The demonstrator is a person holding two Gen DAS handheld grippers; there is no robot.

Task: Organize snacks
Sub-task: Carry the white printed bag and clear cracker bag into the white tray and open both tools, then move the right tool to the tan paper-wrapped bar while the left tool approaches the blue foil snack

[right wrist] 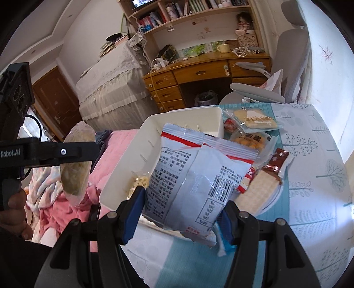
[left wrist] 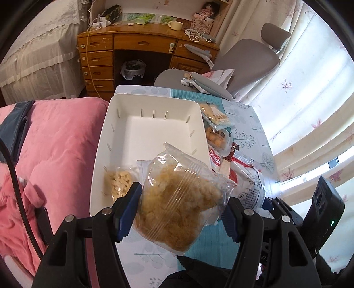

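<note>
- Both sets of jaws are partly closed, each clamped on a snack packet: the left gripper [left wrist: 179, 212] pinches a clear bag of golden crumbly snack [left wrist: 177, 199] between its blue pads, and the right gripper [right wrist: 180, 212] pinches a white-and-red printed packet [right wrist: 194, 177] with its barcode side facing the camera.
- From the right wrist view, the left gripper [right wrist: 76, 152] shows side-on at the left edge, with the clear bag [right wrist: 76, 164] hanging through it above the pink bedding [right wrist: 66, 208]; a hand [right wrist: 13, 212] grips its handle.
- Just beyond both held packets sits a white bin [left wrist: 104, 141] on a table with a tree-patterned cloth [right wrist: 309, 177]. The bin's floor is mostly bare; a packet of pale small pieces [left wrist: 118, 182] lies in its near corner.
- Beside the bin's right wall, on the cloth, lies a loose pile of snacks: a wafer bar in a torn brown-red wrapper [right wrist: 263, 177], a packet of round orange-yellow pieces [right wrist: 252, 141], and farther back a flat pale pastry in a clear wrapper [right wrist: 254, 120].
- Left of the table is the pink quilted bedding [left wrist: 57, 144].
- Beyond the table stands a grey office chair [left wrist: 243, 59] with a bag on its seat.
- Farthest back, a wooden desk with drawers [left wrist: 132, 48] carries a cream mug [left wrist: 176, 26] and cables, with bookshelves [right wrist: 188, 13] above it.
</note>
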